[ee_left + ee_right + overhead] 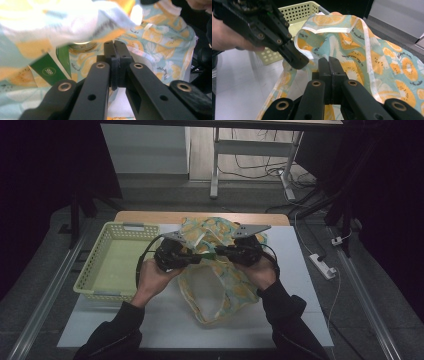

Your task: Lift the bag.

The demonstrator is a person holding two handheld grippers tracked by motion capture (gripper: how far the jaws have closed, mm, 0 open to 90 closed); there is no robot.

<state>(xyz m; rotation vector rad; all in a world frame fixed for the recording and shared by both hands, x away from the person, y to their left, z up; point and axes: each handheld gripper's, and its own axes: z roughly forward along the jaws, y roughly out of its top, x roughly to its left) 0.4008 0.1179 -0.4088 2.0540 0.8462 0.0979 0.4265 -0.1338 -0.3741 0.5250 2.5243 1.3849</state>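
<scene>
Black-sleeved forearms are being held low over the white table [300,270], each hand carrying a gripper. The left gripper [115,53] and right gripper [329,65] are both being kept closed on the thin, orange-slice-printed pale-green fabric bag [220,285], which is being lifted over the table's middle. A green carton [47,71] is being carried inside it. The cloth could slip if either pinch weakens. The pale-yellow perforated plastic basket [112,262] is standing just left; room is being left on the right.
</scene>
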